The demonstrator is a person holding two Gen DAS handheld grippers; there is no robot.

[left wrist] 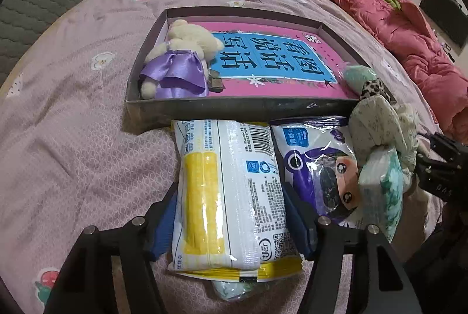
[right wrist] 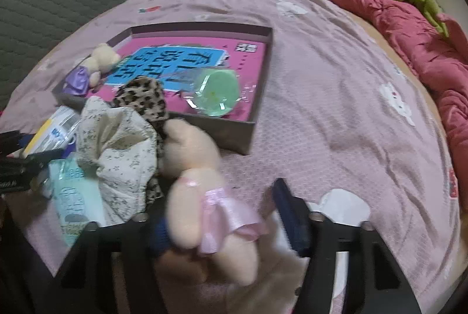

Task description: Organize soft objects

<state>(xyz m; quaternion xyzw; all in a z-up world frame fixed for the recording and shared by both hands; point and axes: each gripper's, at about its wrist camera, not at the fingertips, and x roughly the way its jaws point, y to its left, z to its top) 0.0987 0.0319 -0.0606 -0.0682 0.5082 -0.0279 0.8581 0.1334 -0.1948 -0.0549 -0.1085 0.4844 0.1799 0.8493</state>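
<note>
Pink bedspread (left wrist: 73, 115), box (left wrist: 234, 106) holding book (left wrist: 272, 56), bear (left wrist: 181, 56)

Yellow-white tissue pack (left wrist: 231, 197) flat on bedspread before tray; pink-skirted plush bear (right wrist: 204, 197) lying alongside.

The left gripper (left wrist: 231, 222) is built of matte black plastic arms that fan out from the bottom of the frame; each arm bears round silver screw heads near its forward end; its two fingers (left wrist: 298, 223) are faced with dark blue pads. The right gripper (right wrist: 225, 217) is of the same make: black angular arms, dull silver screws on top, blue-padded fingers (right wrist: 288, 214); seen from the left wrist camera, its side shows as a black ribbed block with small pale lettering too blurred to read.
</note>
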